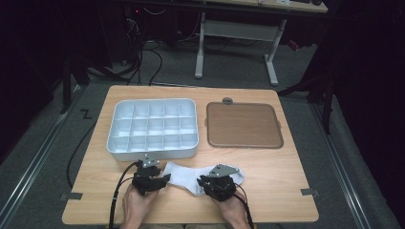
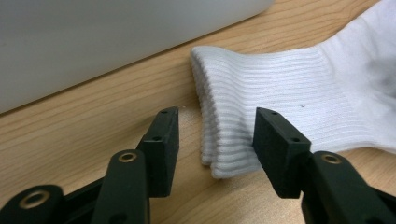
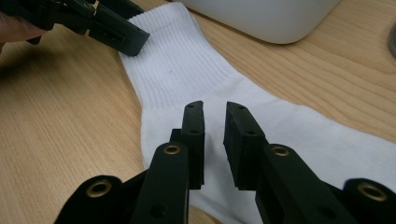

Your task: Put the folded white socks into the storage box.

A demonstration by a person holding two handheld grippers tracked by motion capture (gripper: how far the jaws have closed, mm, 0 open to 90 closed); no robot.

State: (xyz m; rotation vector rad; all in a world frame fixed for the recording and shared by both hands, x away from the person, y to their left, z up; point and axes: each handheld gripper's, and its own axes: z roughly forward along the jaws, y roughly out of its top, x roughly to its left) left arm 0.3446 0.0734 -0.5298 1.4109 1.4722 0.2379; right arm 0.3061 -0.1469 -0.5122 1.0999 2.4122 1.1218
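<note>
The wooden counter (image 1: 286, 167) carries a white compartment tray (image 1: 153, 128) at 11 o'clock and a brown mat (image 1: 243, 125) at 1 o'clock. A white sock (image 1: 188, 175) lies at 6 o'clock. The left hand-held gripper (image 2: 217, 140) is spread around its ribbed cuff (image 2: 233, 116); the right hand-held gripper (image 3: 215, 140), jaws narrowly parted, hovers over its middle.

Light wood-grain desk (image 1: 286, 167), rectangular with rounded corners, standing on grey floor. Lying directly on it: white compartmented tray (image 1: 153, 128) at rear left, cells all bare; brown flat square mat (image 1: 243, 125) at rear right, just beside the tray, with a small grey round item (image 1: 227, 100) touching its far edge; white ribbed sock (image 1: 184, 174) flat at front centre, near the tray's front wall, cuff toward the left. Grey tape patches (image 1: 70, 196) at front left and right edges.
</note>
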